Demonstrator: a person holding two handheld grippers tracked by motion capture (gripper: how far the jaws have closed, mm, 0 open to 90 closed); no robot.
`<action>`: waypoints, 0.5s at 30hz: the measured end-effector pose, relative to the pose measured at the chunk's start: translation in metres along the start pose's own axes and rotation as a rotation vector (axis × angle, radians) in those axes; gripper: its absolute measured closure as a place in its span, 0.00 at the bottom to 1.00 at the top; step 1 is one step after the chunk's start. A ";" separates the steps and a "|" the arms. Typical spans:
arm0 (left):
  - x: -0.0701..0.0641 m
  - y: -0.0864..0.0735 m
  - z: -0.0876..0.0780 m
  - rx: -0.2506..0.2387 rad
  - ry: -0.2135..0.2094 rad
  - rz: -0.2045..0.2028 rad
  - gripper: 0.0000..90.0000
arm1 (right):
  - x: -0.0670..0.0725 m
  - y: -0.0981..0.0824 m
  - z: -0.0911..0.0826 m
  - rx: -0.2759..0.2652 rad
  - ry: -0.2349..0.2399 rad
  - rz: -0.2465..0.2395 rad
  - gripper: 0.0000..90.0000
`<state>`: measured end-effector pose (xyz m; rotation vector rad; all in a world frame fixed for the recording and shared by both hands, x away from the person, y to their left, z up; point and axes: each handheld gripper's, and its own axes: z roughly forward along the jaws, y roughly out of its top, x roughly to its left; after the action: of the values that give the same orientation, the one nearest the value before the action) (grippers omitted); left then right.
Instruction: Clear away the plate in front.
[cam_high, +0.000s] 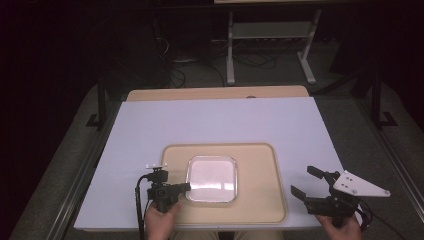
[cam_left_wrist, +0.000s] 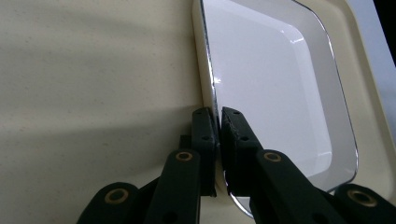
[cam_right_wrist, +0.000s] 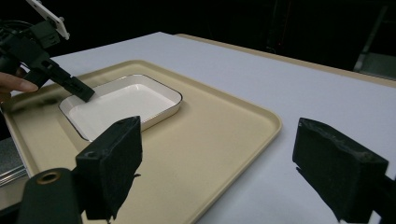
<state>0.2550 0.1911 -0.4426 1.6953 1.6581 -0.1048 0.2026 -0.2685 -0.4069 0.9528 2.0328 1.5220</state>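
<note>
Left gripper view has my left gripper (cam_left_wrist: 218, 122) clamped on the dish (cam_left_wrist: 275, 93) rim, ready to lift it off the tray (cam_high: 260, 200); right gripper (cam_right_wrist: 215, 163) waits open, lower right.

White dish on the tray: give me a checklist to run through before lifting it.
1. Left gripper clamped on the white dish rim: ok, one jaw on each side of it.
2. Bite depth: cannot tell; only the jaw tips overlap the rim.
3. Dish empty: ok.
4. Dish sits flat inside the beige tray: ok.
5. Right gripper clear of the tray: ok, open off the tray's right edge.
6. Second grip on the dish: not ok, one side held.
</note>
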 end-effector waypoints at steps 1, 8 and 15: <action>-0.001 -0.001 0.000 0.005 -0.005 -0.003 0.91 | 0.000 0.000 0.000 0.000 0.000 0.000 0.16; -0.002 -0.002 -0.001 0.014 -0.010 0.015 0.90 | 0.001 0.000 0.000 0.002 0.000 -0.002 0.16; -0.003 -0.003 0.000 0.009 -0.011 0.008 0.90 | 0.000 0.000 0.000 0.001 0.001 -0.002 0.17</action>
<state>0.2525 0.1885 -0.4425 1.7052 1.6445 -0.1181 0.2025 -0.2682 -0.4068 0.9508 2.0341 1.5210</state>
